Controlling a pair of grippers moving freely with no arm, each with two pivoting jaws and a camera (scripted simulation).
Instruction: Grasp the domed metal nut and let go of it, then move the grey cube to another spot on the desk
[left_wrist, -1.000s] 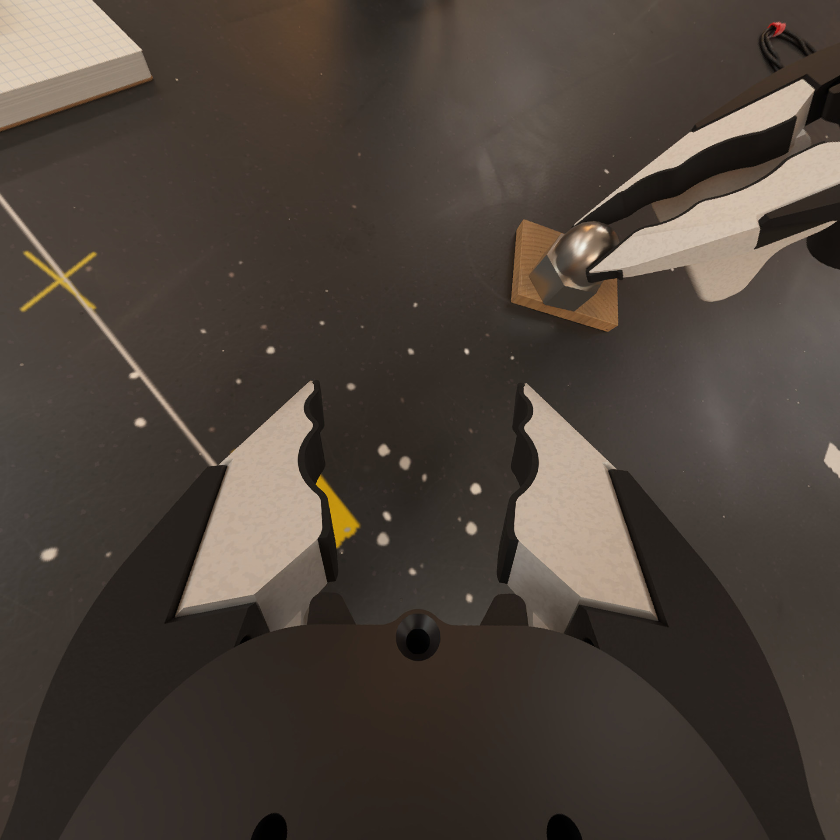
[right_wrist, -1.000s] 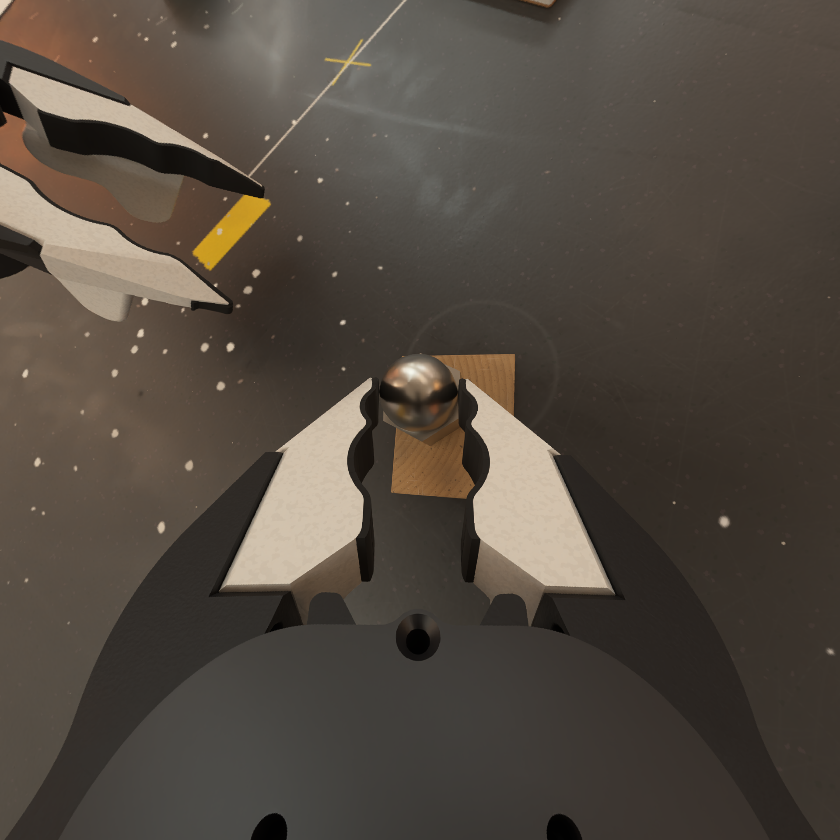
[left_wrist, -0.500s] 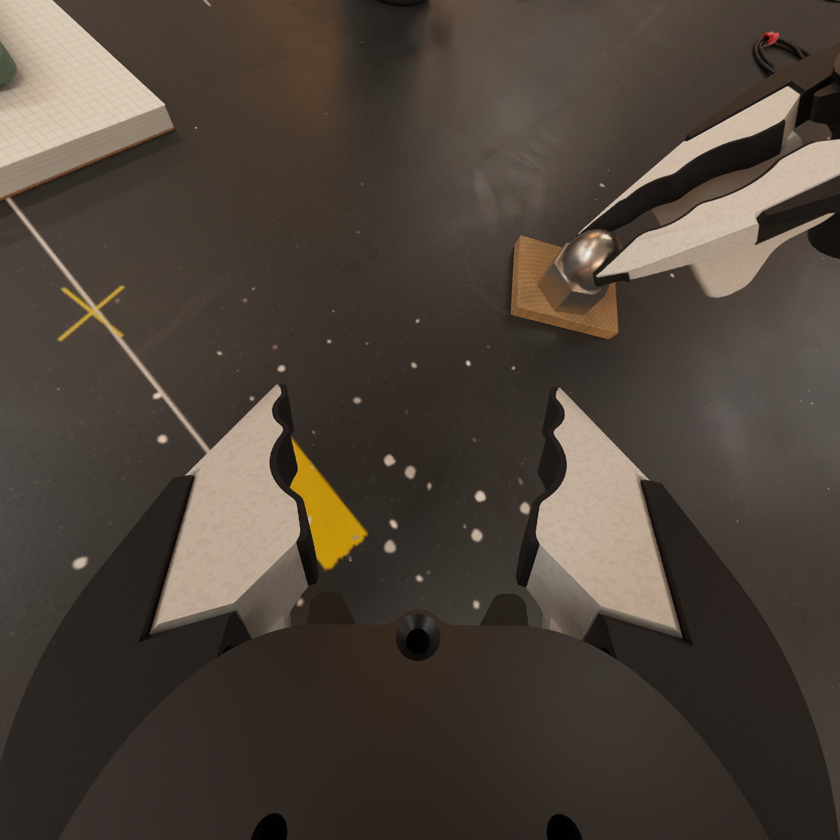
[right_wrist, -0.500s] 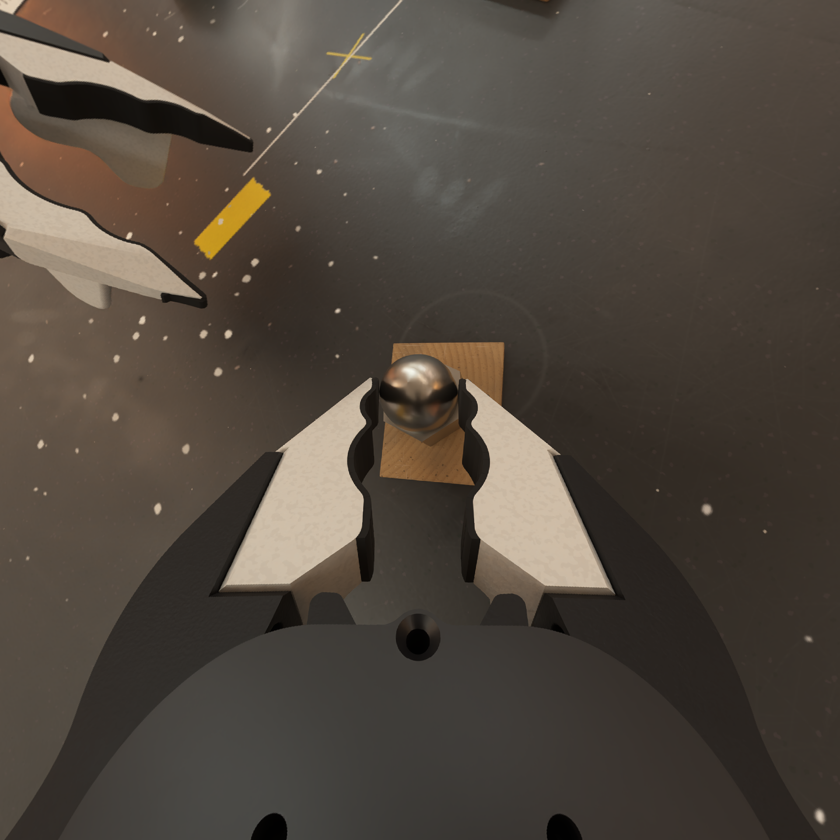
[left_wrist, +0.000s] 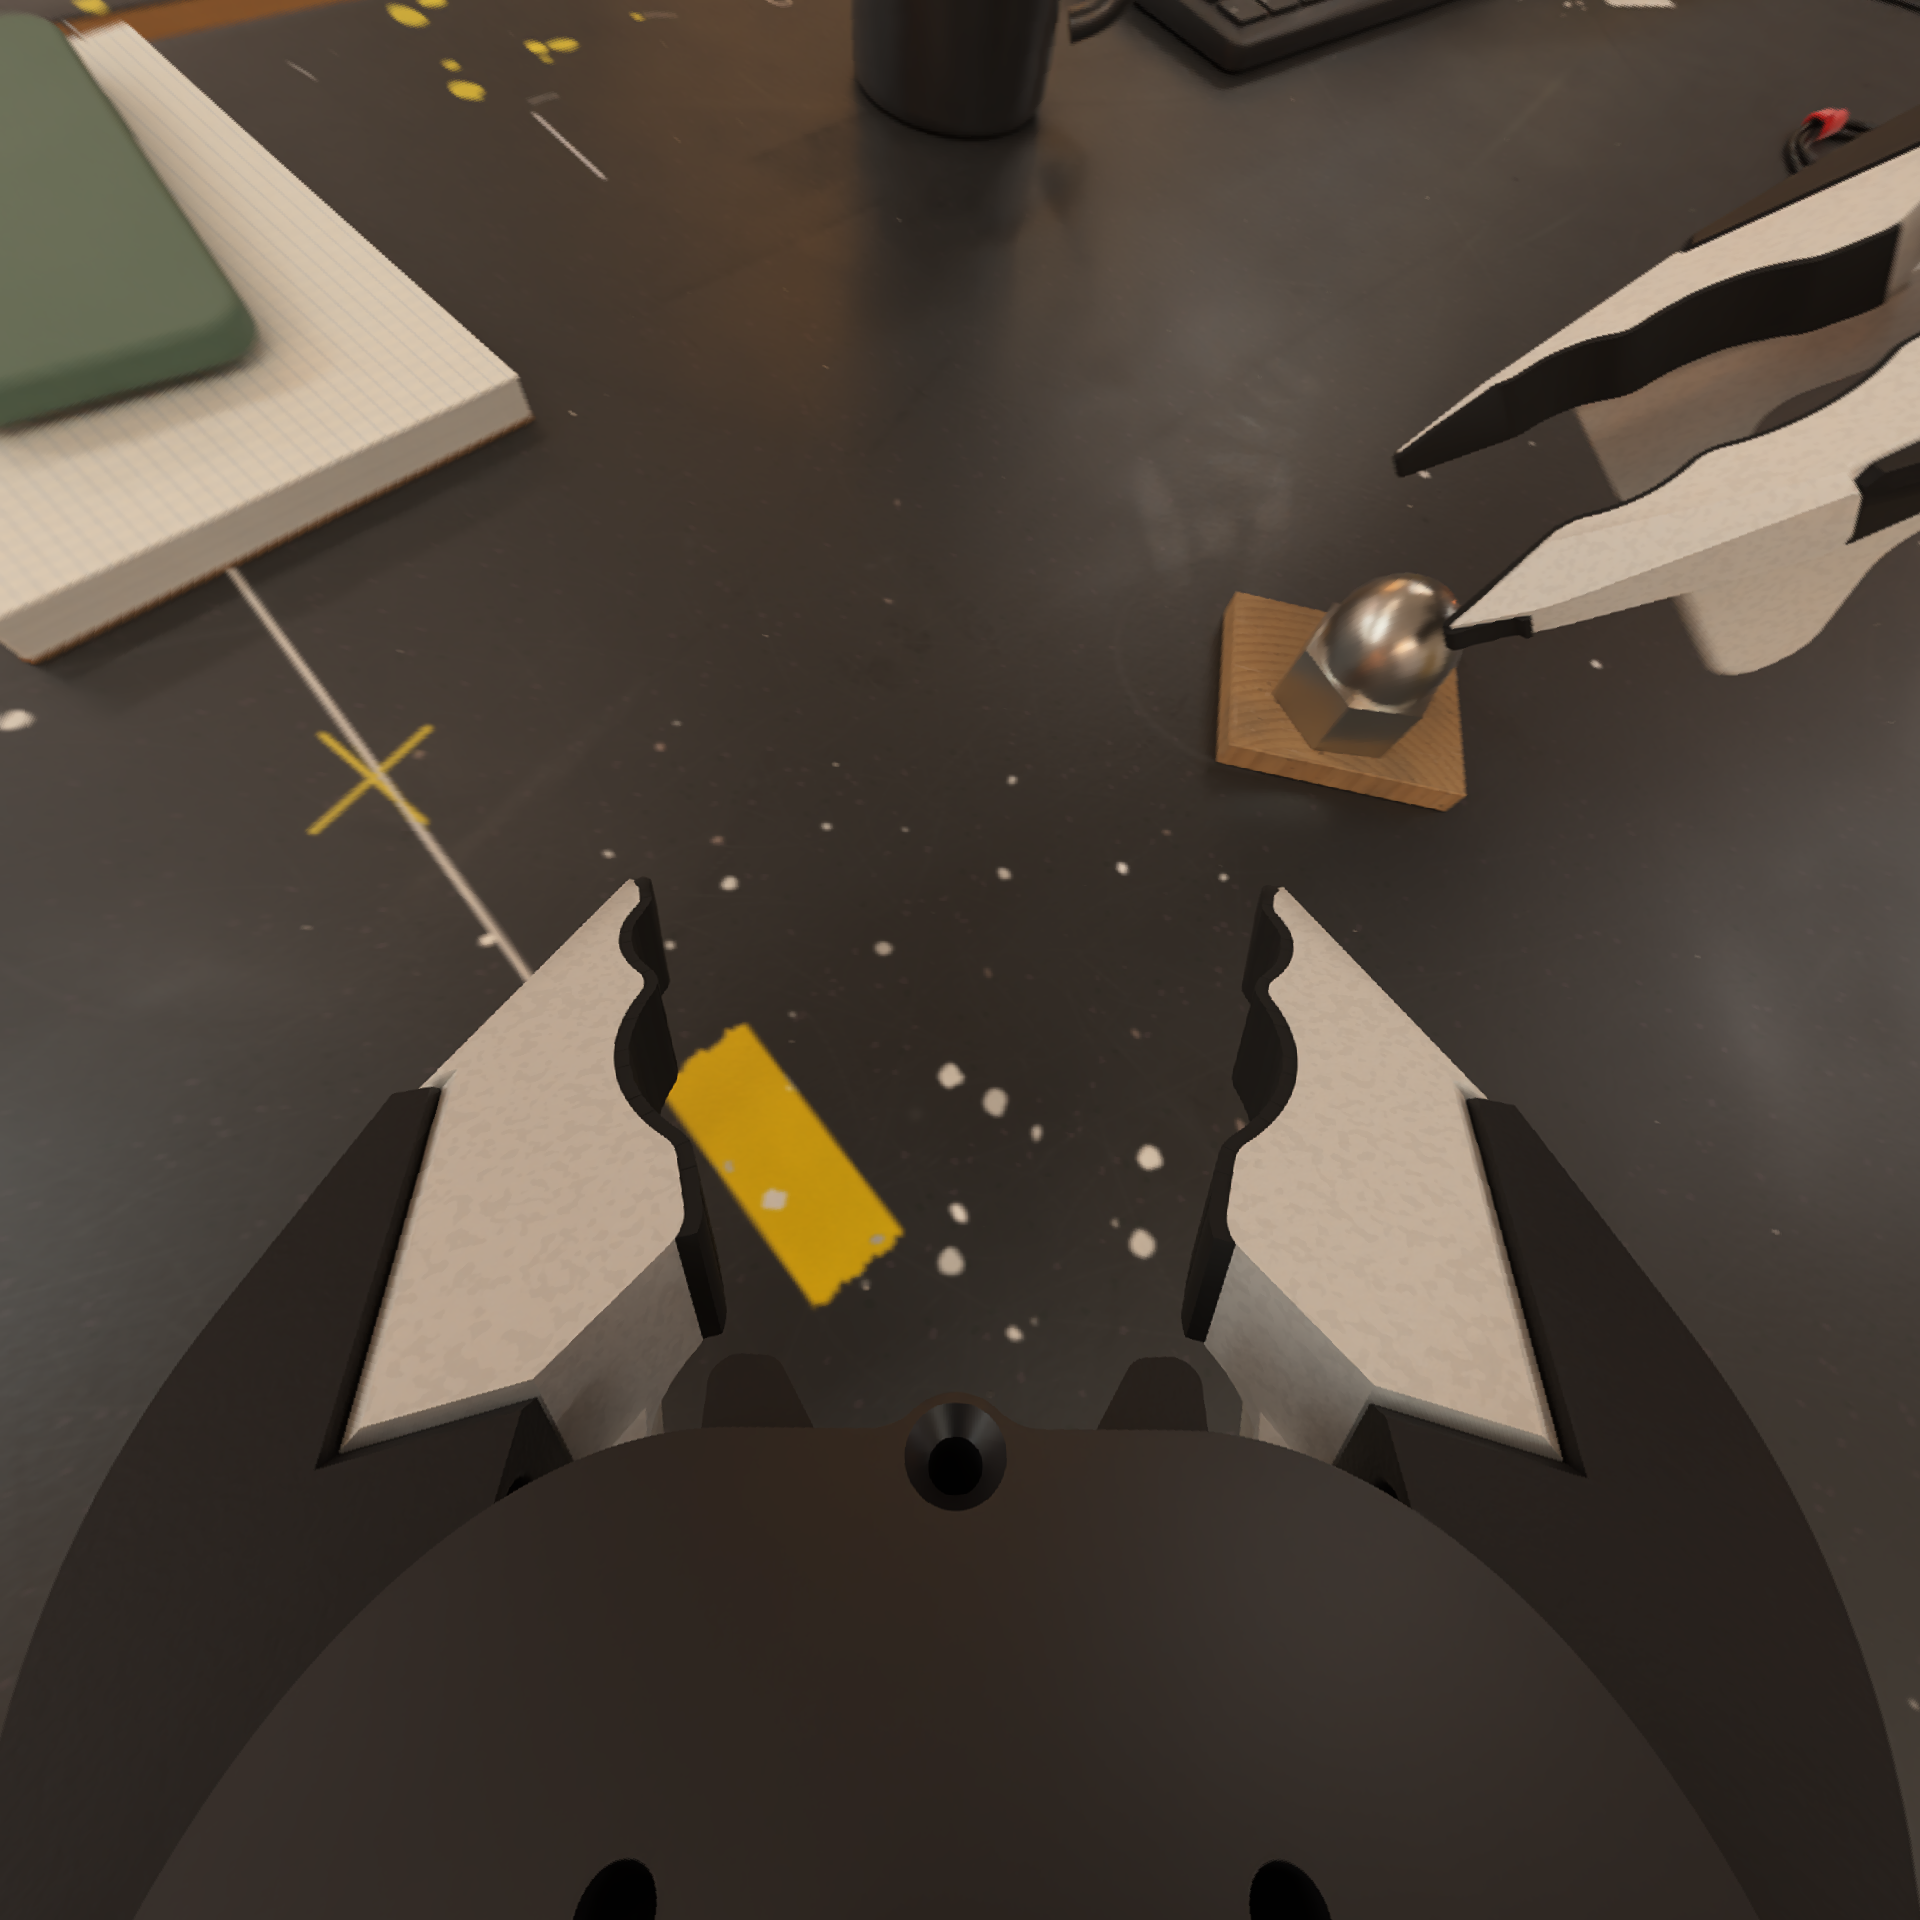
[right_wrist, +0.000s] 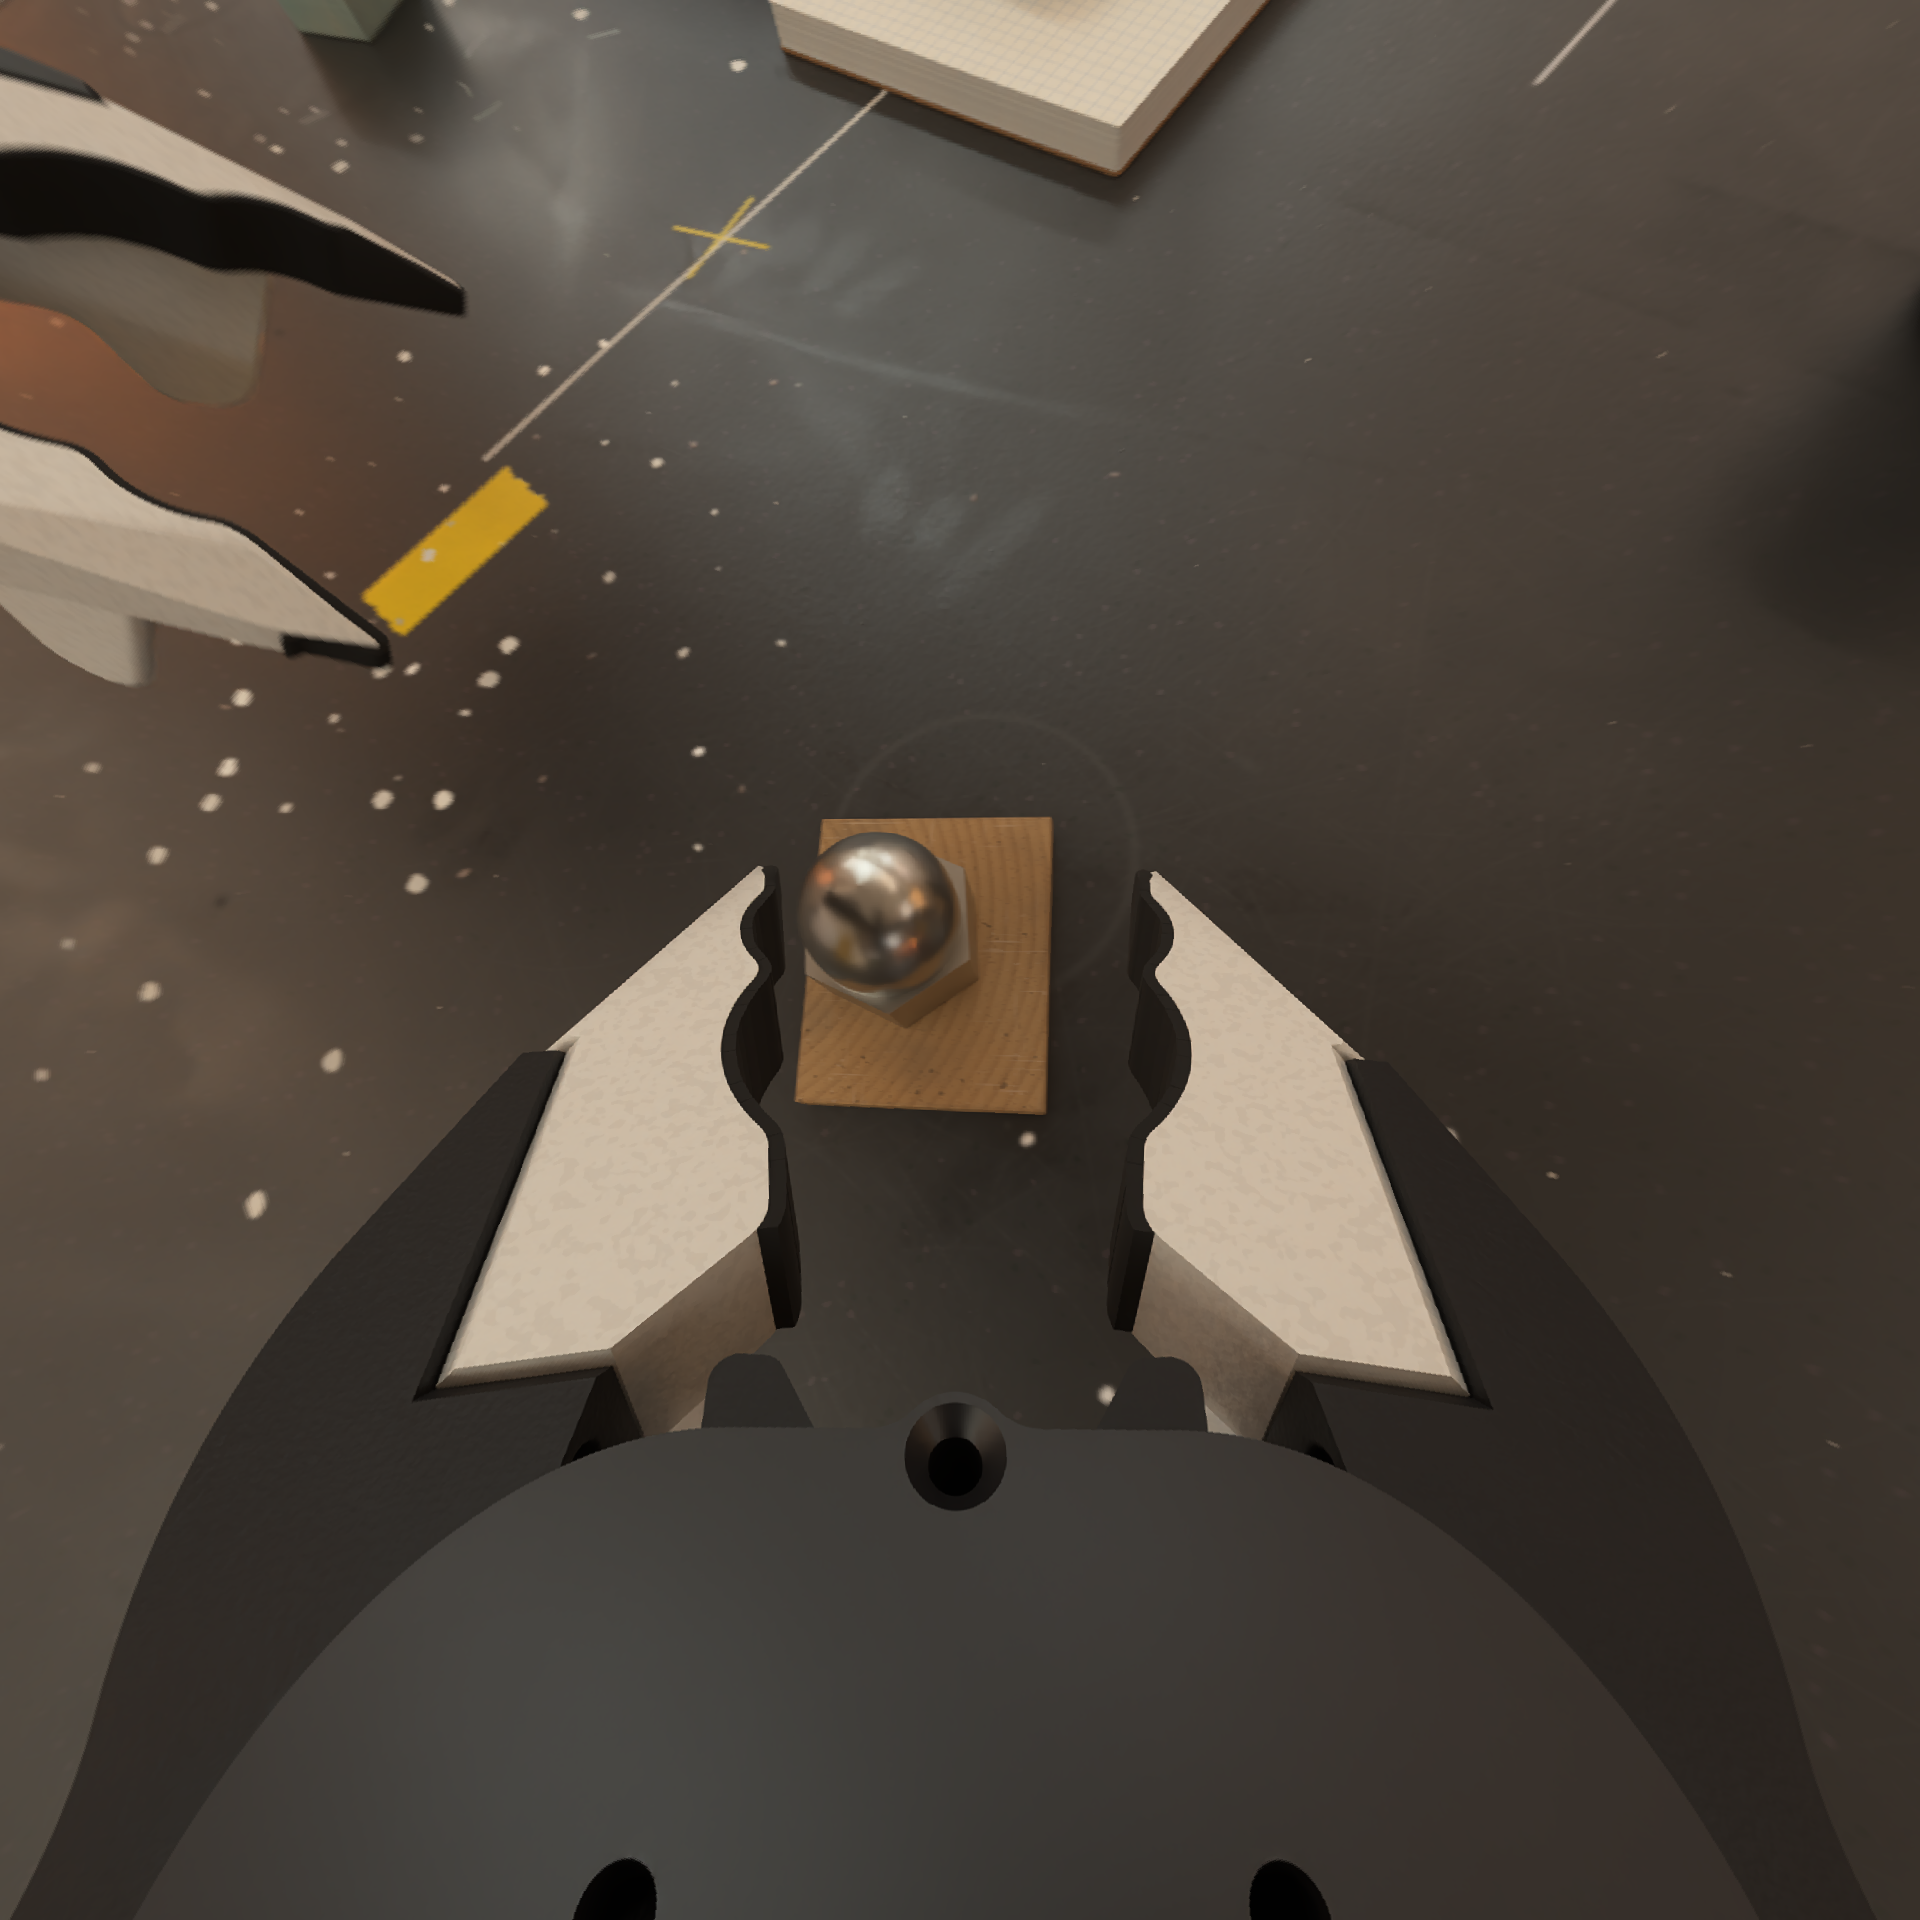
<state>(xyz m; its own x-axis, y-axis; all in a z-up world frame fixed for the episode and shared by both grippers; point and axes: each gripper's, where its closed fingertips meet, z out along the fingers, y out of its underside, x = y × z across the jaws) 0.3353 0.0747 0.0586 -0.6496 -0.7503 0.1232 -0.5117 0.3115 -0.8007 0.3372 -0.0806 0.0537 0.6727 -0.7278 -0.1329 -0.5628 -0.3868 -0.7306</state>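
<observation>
The domed metal nut (right_wrist: 883, 920) stands upright on a small wooden block (right_wrist: 935, 1070) on the dark desk. My right gripper (right_wrist: 956, 883) is open around it. Its left finger's tip is right against the dome, and the right finger stands well apart. In the left wrist view the nut (left_wrist: 1371, 665) and block (left_wrist: 1340, 764) lie at the right, with the right gripper (left_wrist: 1429, 545) open over them. My left gripper (left_wrist: 956, 894) is open and empty above yellow tape (left_wrist: 784, 1164). It also shows in the right wrist view (right_wrist: 416, 478). A pale grey-green block corner (right_wrist: 343, 16) shows at the top edge.
A squared notepad (left_wrist: 260, 416) with a green flat case (left_wrist: 94, 239) lies at the far left. A dark cup (left_wrist: 951, 62), a keyboard (left_wrist: 1299, 26) and a red-tipped cable (left_wrist: 1818, 130) are at the back. A white line with a yellow cross (left_wrist: 369, 779) runs across the desk.
My right gripper has opened and let go of the nut, which stays upright on the block. Both grippers have drawn back, so more of the desk shows.
</observation>
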